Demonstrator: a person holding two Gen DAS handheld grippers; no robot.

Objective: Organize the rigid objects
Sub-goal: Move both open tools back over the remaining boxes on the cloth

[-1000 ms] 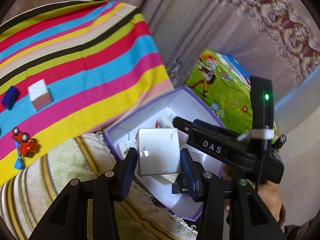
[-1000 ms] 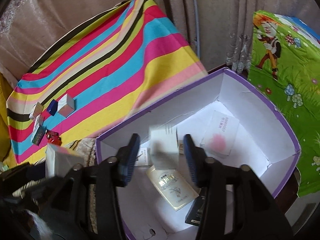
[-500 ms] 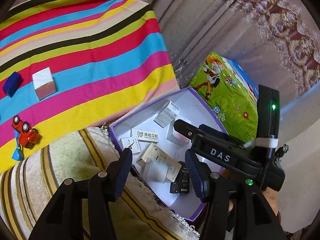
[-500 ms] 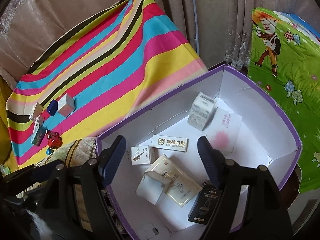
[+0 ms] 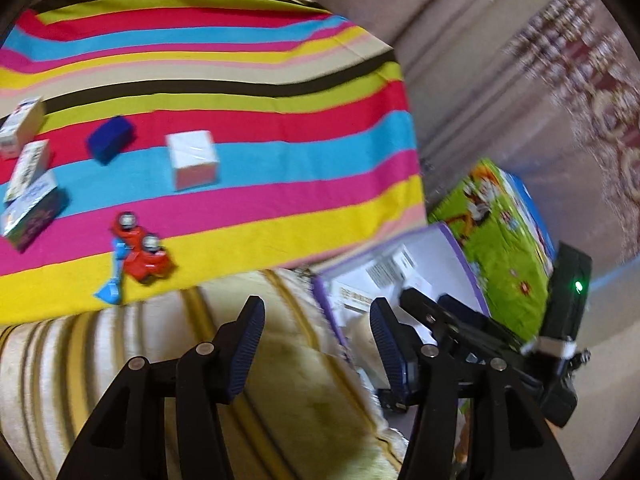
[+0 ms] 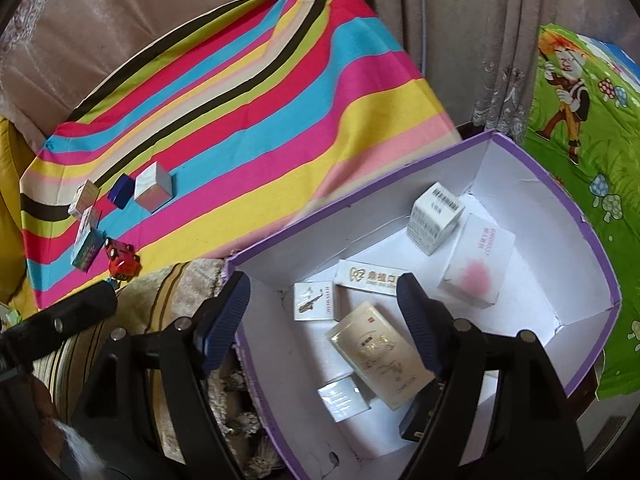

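Observation:
A purple-rimmed white box (image 6: pixel 560 200) holds several small cartons, among them a barcode carton (image 6: pixel 434 218), a pink-smudged white one (image 6: pixel 476 268) and a flat gold one (image 6: pixel 376 352). My right gripper (image 6: pixel 324 284) hangs open over the box's near left corner, nothing between its pads. My left gripper (image 5: pixel 316 308) is open and empty above a beige striped rug (image 5: pixel 120 360), just left of the box (image 5: pixel 452 248). On the striped cloth (image 5: pixel 280 184) lie a white cube carton (image 5: pixel 192 160), a blue block (image 5: pixel 110 138), a red toy car (image 5: pixel 144 256) and several cartons (image 5: pixel 28 160) at far left.
A green cartoon-printed box (image 6: pixel 580 120) stands right of the purple box. Curtains (image 6: pixel 460 20) hang behind both. A small blue scoop (image 5: pixel 112 284) lies beside the toy car at the cloth's near edge. The right gripper's body (image 5: pixel 560 320) shows at the right of the left wrist view.
Both grippers let go of white cartons, which now lie in the purple box. The left gripper has swung left, off the box, over the rug toward the striped cloth.

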